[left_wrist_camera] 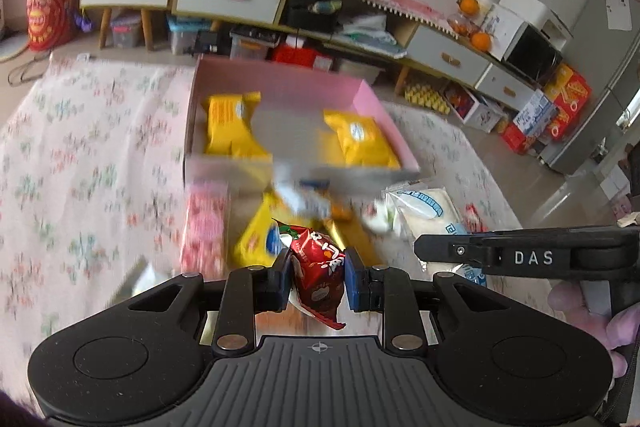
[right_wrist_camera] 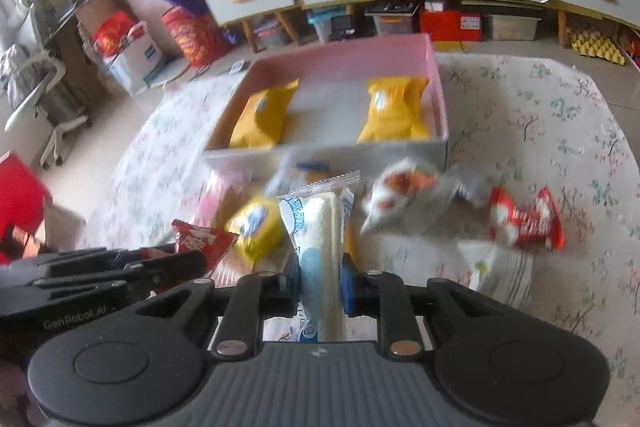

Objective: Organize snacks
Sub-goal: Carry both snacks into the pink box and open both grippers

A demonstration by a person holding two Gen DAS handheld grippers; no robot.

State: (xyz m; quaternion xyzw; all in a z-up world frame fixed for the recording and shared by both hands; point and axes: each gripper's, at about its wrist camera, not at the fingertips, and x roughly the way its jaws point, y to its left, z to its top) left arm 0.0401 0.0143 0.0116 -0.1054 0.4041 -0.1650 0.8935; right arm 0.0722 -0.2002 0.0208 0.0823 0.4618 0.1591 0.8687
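Red packet [left_wrist_camera: 318,267] clamped in left gripper [left_wrist_camera: 318,277], white packet [right_wrist_camera: 320,251] in right gripper [right_wrist_camera: 320,281]; loose snacks blurred.

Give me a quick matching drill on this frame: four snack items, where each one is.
1. red crinkly foil snack packet
2. white-and-blue plastic-wrapped bar
3. two yellow snack bags
4. red-and-white wrapper

a. inside the pink cardboard box
b. in the right gripper
c. loose on the floral tablecloth
d. in the left gripper

Pairs: 1-d, 2-b, 3-a, 4-c
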